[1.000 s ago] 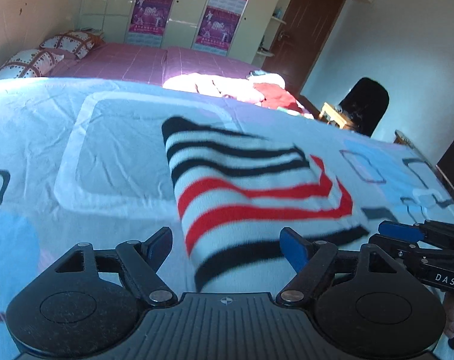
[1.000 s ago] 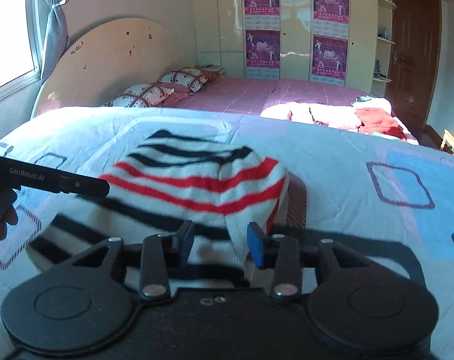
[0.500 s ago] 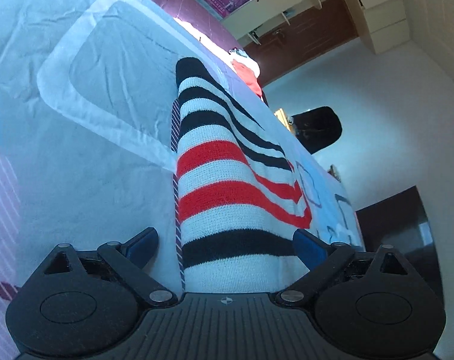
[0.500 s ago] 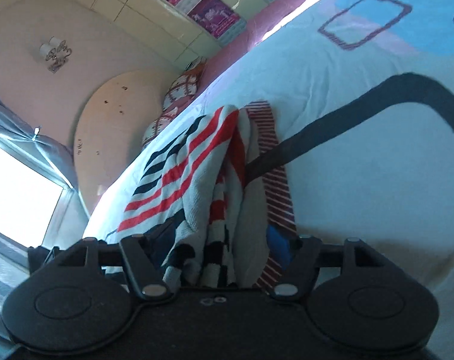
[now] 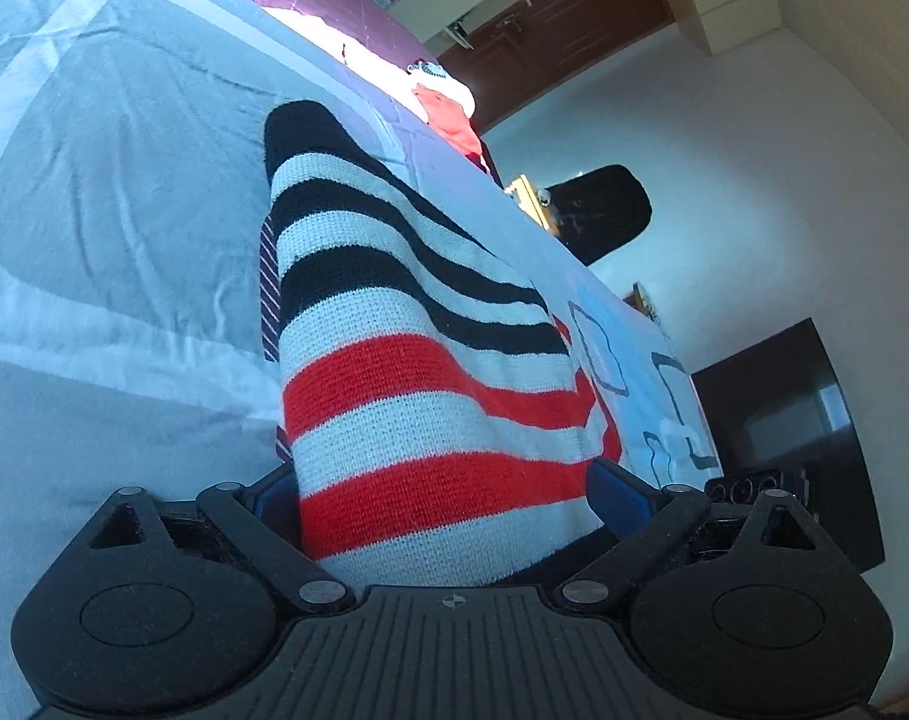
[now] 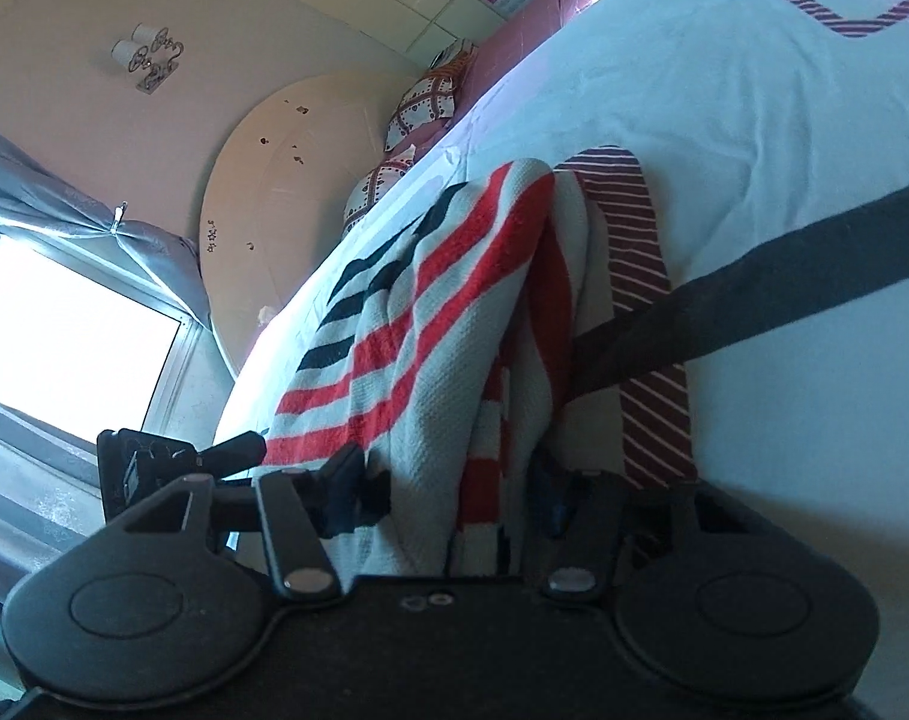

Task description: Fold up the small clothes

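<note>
A knitted sweater with black, red and white stripes lies folded on the pale blue bed cover. My left gripper sits low at its near end, jaws wide, and the whole width of the folded cloth fills the space between the blue pads. In the right wrist view the sweater shows its stacked layers edge-on. My right gripper straddles those layers and its jaws are closing, with a thin dark gap still beside the cloth. The left gripper shows at the sweater's other side.
A heap of red and white clothes lies farther up the bed. Beyond the bed's edge are a black chair and a dark cabinet. Pillows, a round headboard and a bright window are on the other side.
Both grippers have rolled and dropped down to the sweater's near edge. The cloth, in front of the fingers before, now lies between both pairs of jaws. The left jaws have spread wider.
</note>
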Demonstrator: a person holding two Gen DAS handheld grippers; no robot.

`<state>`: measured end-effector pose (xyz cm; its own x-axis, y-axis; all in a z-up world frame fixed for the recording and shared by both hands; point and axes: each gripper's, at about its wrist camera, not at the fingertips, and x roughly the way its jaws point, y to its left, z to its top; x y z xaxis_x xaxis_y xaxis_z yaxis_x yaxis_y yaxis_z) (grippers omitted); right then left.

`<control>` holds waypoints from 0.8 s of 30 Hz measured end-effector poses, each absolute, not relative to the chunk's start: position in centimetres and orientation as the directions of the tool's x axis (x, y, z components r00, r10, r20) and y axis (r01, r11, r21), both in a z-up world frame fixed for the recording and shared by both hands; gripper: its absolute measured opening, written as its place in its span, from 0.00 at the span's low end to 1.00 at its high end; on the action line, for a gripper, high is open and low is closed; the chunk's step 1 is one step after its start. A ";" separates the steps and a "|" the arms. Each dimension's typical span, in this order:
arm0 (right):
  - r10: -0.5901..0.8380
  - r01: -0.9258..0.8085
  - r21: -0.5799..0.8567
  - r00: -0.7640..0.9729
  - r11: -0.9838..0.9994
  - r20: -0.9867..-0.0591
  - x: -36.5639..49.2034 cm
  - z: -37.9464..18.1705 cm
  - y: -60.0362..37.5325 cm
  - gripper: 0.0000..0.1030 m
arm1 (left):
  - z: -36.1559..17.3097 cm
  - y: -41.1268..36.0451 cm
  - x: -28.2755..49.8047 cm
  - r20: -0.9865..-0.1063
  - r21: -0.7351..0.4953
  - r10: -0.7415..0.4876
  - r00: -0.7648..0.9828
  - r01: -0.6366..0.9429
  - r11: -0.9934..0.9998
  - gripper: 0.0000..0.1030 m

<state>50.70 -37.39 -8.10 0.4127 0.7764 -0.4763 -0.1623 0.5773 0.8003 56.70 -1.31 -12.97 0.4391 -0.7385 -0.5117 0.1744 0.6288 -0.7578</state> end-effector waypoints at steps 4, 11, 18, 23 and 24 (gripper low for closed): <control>0.792 -0.161 0.817 0.403 0.554 -0.458 50.5 -8.4 -38.3 0.45 | -12.7 -0.1 55.7 -0.544 -0.733 -0.726 0.421 0.181 0.655 0.71; 0.794 -0.189 0.811 0.413 0.554 -0.446 51.2 -8.3 -37.1 0.44 | -12.4 -2.2 56.0 -0.558 -0.679 -0.694 0.455 0.230 0.697 0.75; 0.771 -0.234 0.767 0.431 0.598 -0.469 50.6 -7.7 -36.7 0.37 | -12.6 -2.1 55.4 -0.558 -0.670 -0.669 0.490 0.209 0.712 0.54; 0.758 -0.241 0.756 0.456 0.609 -0.466 50.1 -7.4 -36.7 0.33 | -11.5 -2.4 55.0 -0.558 -0.655 -0.650 0.516 0.207 0.726 0.47; 0.768 -0.247 0.767 0.460 0.592 -0.444 49.9 -7.0 -36.9 0.33 | -11.1 -2.4 54.7 -0.546 -0.658 -0.654 0.524 0.215 0.722 0.46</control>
